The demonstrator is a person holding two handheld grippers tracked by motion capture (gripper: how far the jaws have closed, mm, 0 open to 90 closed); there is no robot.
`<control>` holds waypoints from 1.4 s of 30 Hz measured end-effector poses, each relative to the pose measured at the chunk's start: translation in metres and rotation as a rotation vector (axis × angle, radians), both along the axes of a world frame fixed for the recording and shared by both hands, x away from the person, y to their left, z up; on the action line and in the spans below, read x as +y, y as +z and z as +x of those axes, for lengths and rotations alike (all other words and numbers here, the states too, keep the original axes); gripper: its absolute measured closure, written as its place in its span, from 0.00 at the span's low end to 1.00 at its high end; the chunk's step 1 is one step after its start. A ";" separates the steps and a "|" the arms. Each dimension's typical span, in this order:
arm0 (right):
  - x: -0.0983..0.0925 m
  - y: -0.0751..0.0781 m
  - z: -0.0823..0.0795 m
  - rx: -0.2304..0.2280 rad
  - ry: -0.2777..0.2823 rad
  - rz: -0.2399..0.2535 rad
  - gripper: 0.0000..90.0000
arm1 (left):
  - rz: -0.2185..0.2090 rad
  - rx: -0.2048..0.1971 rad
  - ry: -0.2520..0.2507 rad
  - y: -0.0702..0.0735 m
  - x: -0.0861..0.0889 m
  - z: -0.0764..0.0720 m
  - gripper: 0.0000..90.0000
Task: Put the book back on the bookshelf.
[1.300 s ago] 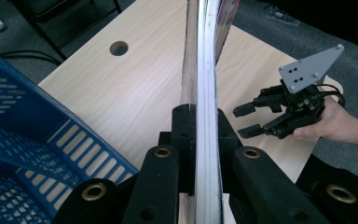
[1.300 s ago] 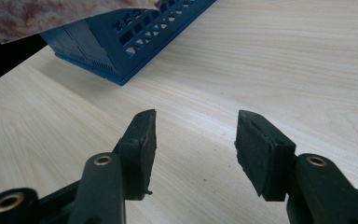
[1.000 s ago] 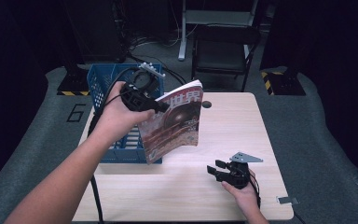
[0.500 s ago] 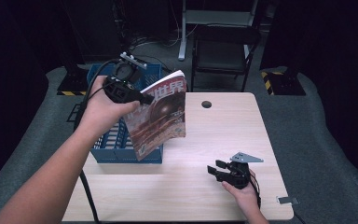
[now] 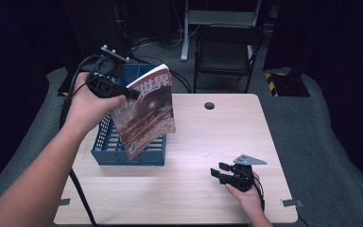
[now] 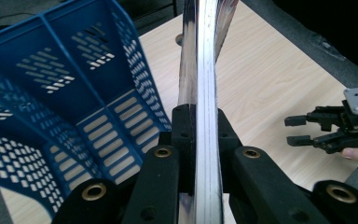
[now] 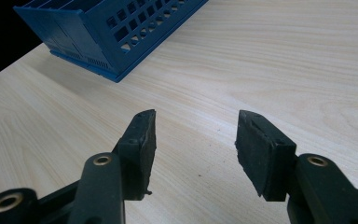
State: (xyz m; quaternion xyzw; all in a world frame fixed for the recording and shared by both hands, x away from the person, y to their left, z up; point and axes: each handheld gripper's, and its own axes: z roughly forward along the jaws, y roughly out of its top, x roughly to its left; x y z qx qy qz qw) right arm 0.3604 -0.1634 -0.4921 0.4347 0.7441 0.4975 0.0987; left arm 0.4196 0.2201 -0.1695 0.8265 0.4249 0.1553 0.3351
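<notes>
Wooden table [image 5: 217, 142], dark room | left gripper [image 5: 131, 93] clamps magazine [image 5: 146, 111] by its edge, hanging above blue basket [image 5: 105, 142], long axis tilted downward | right gripper [image 5: 221, 171] empty, jaws apart, resting well away.

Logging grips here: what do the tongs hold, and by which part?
Left tongs pinch the magazine at its upper edge; right tongs hold nothing.

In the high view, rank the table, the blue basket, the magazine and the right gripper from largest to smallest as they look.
1. table
2. blue basket and magazine: unsure, since the raised magazine hides part of the basket
3. right gripper
</notes>
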 end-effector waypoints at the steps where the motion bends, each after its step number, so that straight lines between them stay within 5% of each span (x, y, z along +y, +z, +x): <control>1: 0.000 0.000 0.000 0.000 0.000 0.000 0.53 | 0.001 0.003 0.003 0.001 0.002 0.000 0.93; 42: -0.002 -0.001 0.000 0.003 0.004 -0.006 0.54 | -0.011 0.034 0.257 0.006 0.076 0.015 0.93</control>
